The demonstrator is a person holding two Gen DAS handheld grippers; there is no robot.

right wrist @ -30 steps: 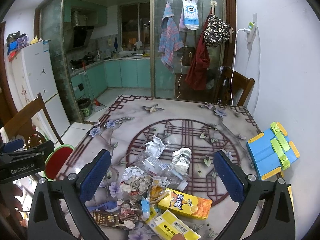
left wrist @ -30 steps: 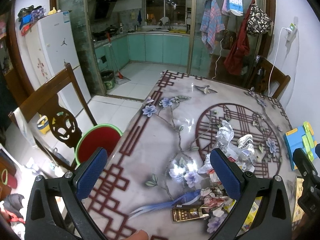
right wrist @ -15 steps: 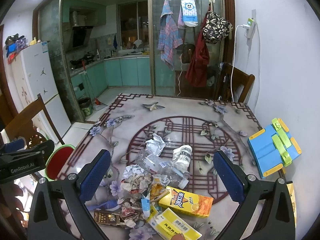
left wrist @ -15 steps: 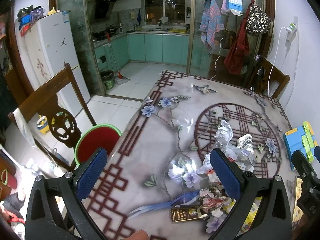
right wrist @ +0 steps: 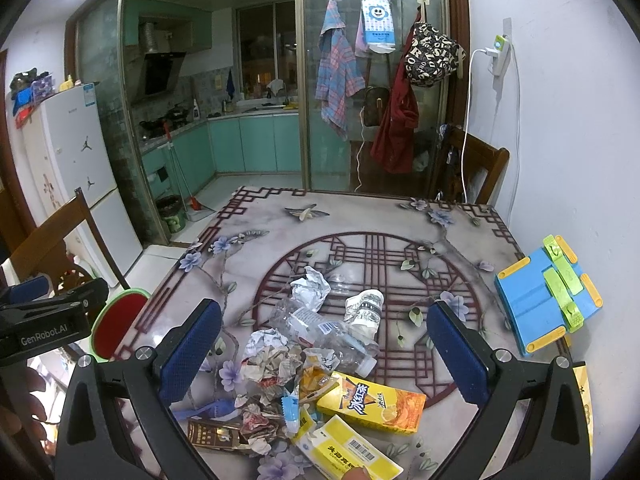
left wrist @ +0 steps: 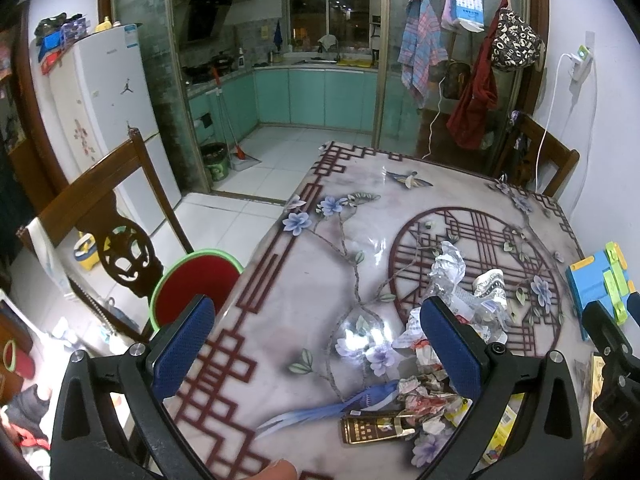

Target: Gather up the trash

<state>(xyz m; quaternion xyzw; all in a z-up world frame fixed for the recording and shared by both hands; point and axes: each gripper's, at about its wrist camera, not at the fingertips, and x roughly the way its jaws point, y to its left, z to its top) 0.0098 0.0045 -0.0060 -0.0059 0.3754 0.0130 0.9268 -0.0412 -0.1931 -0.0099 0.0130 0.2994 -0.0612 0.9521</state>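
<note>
A heap of trash lies on the patterned table (right wrist: 280, 232) near its front edge: crumpled paper (right wrist: 310, 286), a crushed clear bottle (right wrist: 320, 330), a paper cup (right wrist: 366, 310), an orange drink carton (right wrist: 374, 404), a yellow box (right wrist: 348, 450) and a brown packet (right wrist: 214, 436). My right gripper (right wrist: 322, 346) is open and empty, hovering above the heap. My left gripper (left wrist: 316, 344) is open and empty above the table's left part, with the heap (left wrist: 460, 320) by its right finger. A red bin with a green rim (left wrist: 192, 284) stands on the floor left of the table.
A blue and yellow toy block (right wrist: 548, 294) lies at the table's right edge by the wall. A wooden chair (left wrist: 100, 216) stands left of the table, another (right wrist: 476, 168) behind it. A fridge (left wrist: 108, 120) is at far left.
Both grippers stay open and nearly still; the right view has shifted slightly, with the trash heap a little lower in frame.
</note>
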